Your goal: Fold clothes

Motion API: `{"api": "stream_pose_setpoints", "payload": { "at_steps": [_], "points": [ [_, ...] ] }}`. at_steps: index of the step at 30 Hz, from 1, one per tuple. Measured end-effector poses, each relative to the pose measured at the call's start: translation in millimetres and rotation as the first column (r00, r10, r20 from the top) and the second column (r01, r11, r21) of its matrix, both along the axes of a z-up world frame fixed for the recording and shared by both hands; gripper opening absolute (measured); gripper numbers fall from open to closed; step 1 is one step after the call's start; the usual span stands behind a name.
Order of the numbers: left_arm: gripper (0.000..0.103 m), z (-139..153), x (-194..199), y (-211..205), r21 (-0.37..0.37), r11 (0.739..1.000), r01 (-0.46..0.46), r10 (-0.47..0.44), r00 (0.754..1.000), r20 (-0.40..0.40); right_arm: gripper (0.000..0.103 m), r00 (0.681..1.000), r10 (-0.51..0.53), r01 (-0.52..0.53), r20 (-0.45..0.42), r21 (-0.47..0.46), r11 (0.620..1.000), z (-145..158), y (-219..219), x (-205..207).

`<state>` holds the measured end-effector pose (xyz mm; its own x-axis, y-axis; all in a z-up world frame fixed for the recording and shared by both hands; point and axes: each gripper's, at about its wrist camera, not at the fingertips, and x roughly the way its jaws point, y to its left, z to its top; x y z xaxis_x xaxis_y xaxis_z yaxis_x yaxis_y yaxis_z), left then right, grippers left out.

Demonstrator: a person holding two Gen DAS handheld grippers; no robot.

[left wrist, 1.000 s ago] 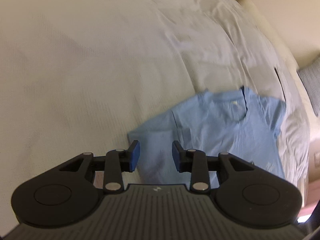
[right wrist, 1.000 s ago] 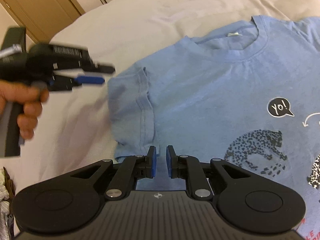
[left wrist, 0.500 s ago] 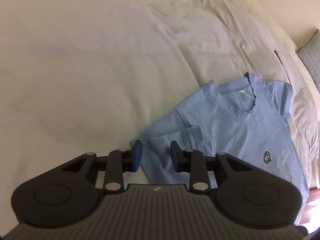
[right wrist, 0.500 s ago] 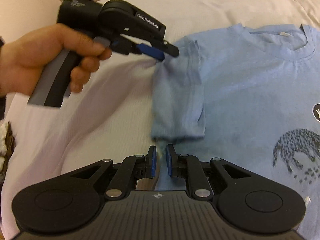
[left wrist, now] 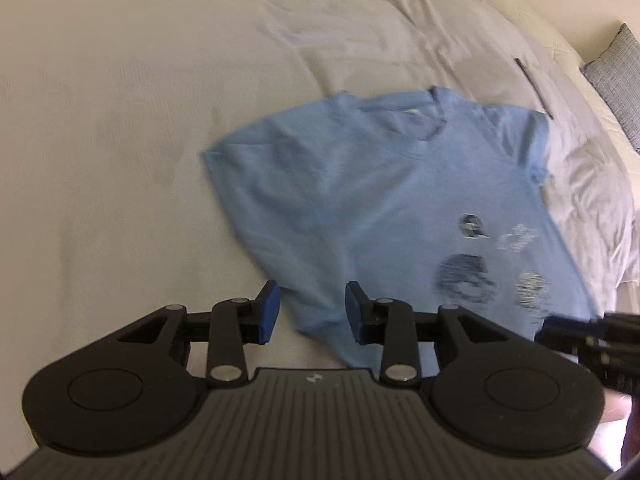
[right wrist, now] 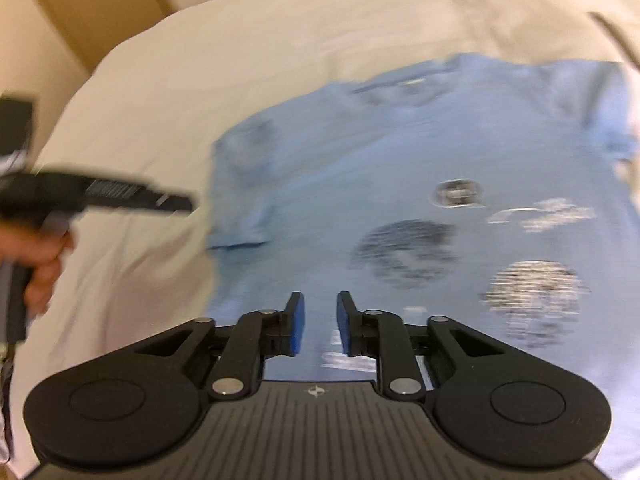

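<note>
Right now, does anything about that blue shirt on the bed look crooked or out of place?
Only slightly: the blue T-shirt lies askew on the bedspread, with one sleeve folded in over its front and the other still out. Nothing looks damaged.

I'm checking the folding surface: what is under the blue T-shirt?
The blue T-shirt lies on a pale bedsheet. What lies beneath the shirt itself is covered.
</note>
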<state>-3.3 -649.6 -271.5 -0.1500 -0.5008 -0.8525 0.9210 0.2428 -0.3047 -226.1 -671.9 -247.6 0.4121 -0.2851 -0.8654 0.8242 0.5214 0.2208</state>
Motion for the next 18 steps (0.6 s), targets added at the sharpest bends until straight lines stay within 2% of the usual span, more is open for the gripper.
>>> {"api": "stream_pose_setpoints", "payload": {
  "at_steps": [4, 7, 11, 14, 18],
  "points": [
    [0.044, 28, -52, -10, -0.029, 0.999, 0.026, -0.025, 0.998, 0.059, 0.03, 0.997, -0.083, 0.082, -0.01, -0.033, 0.996, 22, -23, -52],
    [0.045, 46, -102, -25, -0.048, 0.998, 0.038, -0.032, 0.992, 0.12, 0.032, 0.995, -0.099, 0.099, -0.011, -0.06, 0.993, 36, -45, -95],
    [0.049, 59, -178, -44, -0.062, 0.998, 0.008, 0.005, 0.98, 0.198, 0.038, 0.998, -0.065, 0.066, 0.008, -0.107, 0.992, 49, -81, -154],
    [0.049, 63, -239, -63, -0.055, 0.998, -0.019, 0.029, 0.98, 0.197, 0.038, 1.0, -0.003, 0.004, 0.01, -0.136, 0.991, 57, -112, -200],
    [0.052, 74, -308, -90, -0.055, 0.998, 0.041, -0.028, 0.975, 0.219, 0.04, 0.999, 0.052, -0.053, -0.012, -0.179, 0.982, 72, -151, -254]
  ]
}}
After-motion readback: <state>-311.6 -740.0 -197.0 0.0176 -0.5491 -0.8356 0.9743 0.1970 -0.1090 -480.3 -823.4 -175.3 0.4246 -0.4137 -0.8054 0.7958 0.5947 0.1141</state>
